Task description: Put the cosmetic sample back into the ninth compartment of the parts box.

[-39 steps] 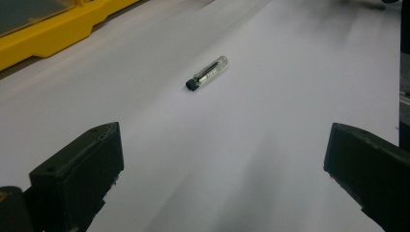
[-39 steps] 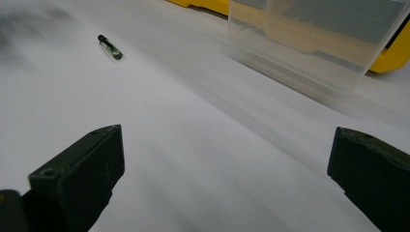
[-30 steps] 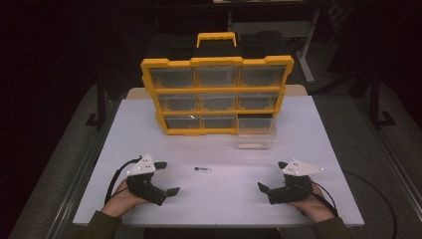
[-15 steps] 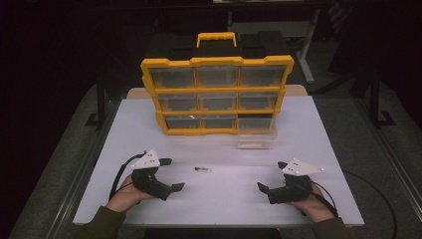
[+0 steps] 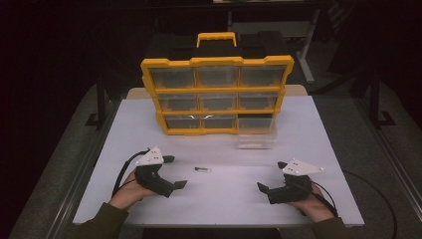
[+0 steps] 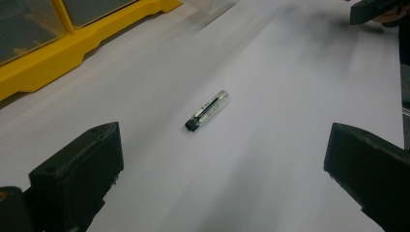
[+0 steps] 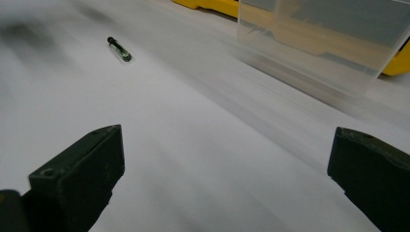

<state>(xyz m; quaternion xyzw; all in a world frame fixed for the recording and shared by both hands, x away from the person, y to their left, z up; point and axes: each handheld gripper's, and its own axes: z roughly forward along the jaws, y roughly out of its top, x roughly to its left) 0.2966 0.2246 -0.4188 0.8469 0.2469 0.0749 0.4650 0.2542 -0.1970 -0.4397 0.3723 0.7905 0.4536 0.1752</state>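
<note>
Small glass vial point(image 6: 207, 110) with black cap is lying flat on the white table point(image 5: 318, 129), ahead of the left tongs point(image 5: 175, 172) and roughly centred between their jaws, which are being held released and wide apart, nothing gripped. No contact is being made with the vial; it is sitting near the left tongs and well apart from the right tongs point(image 5: 271, 177). Right tongs are likewise being held released and empty, resting low over the table; from their camera the vial point(image 7: 119, 49) is being seen far ahead and to the left, the clear drawer point(image 7: 319, 43) ahead and to the right. That drawer point(image 5: 255, 132) is sitting out of the yellow organizer point(image 5: 216, 94), just in front of its empty bottom slot. Judged progress: early stage, approach only. Left to do, presumably: vial being grasped, dropped into the drawer, drawer being slid back into its slot.
</note>
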